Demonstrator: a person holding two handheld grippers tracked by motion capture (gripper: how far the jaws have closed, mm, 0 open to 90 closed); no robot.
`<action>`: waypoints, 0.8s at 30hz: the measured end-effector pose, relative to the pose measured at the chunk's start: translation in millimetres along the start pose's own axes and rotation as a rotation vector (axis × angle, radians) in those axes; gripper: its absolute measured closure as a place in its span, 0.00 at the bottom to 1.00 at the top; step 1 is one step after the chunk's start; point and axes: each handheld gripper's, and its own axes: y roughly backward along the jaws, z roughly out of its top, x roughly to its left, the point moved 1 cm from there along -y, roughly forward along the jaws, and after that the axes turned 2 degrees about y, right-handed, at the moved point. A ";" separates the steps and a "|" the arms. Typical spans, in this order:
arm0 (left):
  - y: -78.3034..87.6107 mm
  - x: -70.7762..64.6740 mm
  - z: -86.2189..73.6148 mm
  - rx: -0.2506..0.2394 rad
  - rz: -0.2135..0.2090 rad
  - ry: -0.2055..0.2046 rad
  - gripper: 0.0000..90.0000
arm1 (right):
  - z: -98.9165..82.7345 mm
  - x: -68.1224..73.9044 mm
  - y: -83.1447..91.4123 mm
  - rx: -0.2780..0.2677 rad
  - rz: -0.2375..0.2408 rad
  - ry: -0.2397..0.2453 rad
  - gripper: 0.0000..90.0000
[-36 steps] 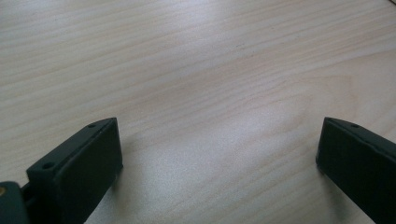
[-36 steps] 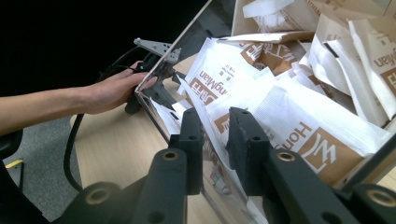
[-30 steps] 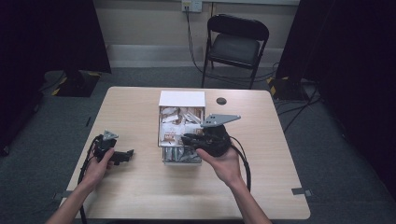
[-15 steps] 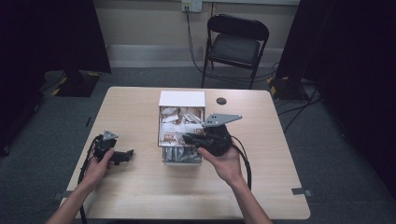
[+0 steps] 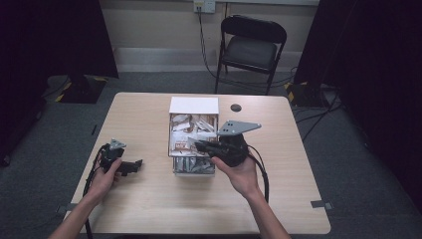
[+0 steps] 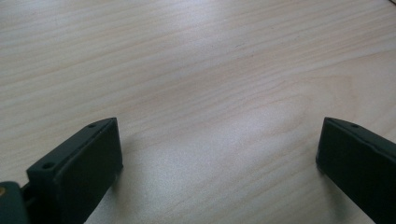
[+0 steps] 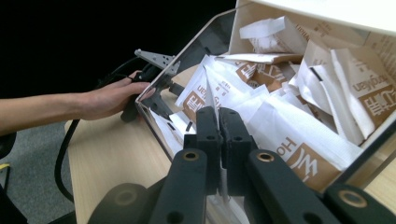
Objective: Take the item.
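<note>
A clear-walled box [image 5: 194, 169] with a white far end stands mid-table, full of white and brown paper packets [image 5: 186, 142]. My right gripper [image 5: 200, 146] reaches into it from the right, grey plate on top. In the right gripper view its jaws [image 7: 217, 116] are pressed together among the packets [image 7: 299, 140], and a white packet's [image 7: 205, 91] raised fold runs right into the tips. My left gripper [image 5: 133, 166] rests low on the bare table, left of the box. Its jaws [image 6: 219, 140] stand wide apart with only wood between them.
A small black round disc [image 5: 236, 107] lies on the table [image 5: 149, 209] beyond the box. A black folding chair [image 5: 251, 47] stands behind the far edge. Cables trail from both grippers toward the near edge.
</note>
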 end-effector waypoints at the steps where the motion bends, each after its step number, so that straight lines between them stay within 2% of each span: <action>1: 0.1 0.2 0.0 0.001 0.000 -0.002 0.00 | 0.3 0.0 0.6 -0.002 -0.001 0.000 0.98; 11: 0.0 0.0 0.0 0.000 0.000 0.000 0.00 | 3.4 -1.2 8.3 -0.040 -0.002 -0.022 0.98; 24: 0.1 0.1 0.0 0.001 0.000 -0.001 0.00 | 9.6 1.2 20.7 -0.073 -0.006 -0.017 0.98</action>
